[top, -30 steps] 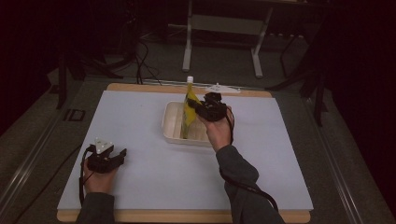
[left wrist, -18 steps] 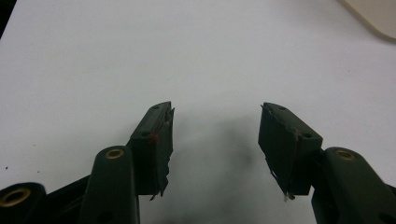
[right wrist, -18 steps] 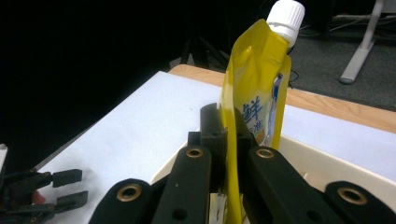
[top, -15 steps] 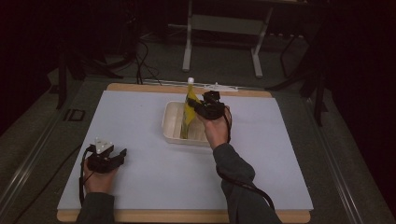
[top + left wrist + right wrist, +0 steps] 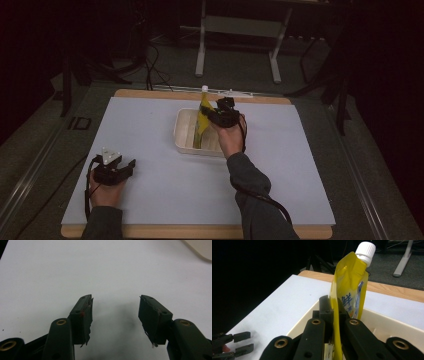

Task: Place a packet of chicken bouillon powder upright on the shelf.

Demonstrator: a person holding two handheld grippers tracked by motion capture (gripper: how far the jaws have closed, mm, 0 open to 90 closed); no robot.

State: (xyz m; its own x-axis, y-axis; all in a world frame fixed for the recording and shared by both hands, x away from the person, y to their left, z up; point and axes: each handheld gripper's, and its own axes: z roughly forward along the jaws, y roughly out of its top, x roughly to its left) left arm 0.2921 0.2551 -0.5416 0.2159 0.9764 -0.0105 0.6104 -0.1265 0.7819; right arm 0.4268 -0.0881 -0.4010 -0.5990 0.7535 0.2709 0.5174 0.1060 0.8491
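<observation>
Right, from the high view I've got my right gripper (image 5: 216,116) over the cream plastic tray (image 5: 184,134) near the far middle of the white table mat (image 5: 150,190), pinching a yellow spouted pouch (image 5: 203,124) that stands upright with its foot down inside the tray and its white cap (image 5: 204,88) pointing up. My left gripper (image 5: 120,169) sits low near the front left of the mat, well apart from the tray, with nothing near it.

Over to the left gripper view: both jaws stand wide apart above bare white mat, nothing between the pads (image 5: 86,315), and one corner of the tray (image 5: 200,248) peeks in at the top right.

Now the right gripper view: jaws squeezed narrow on the pouch (image 5: 348,282), clamped across its lower body just below the blue print, and the film creases where it's gripped. The screw cap (image 5: 365,250) rides above. My left gripper (image 5: 243,342) shows small at the bottom left.

My read: this is a soft, glossy film pack, likely sloshy and bottom-heavy, so it'll buckle and may slip if pinched mid-body. The stiff neck under the cap, or the sealed side seam, looks like the firmer hold.
</observation>
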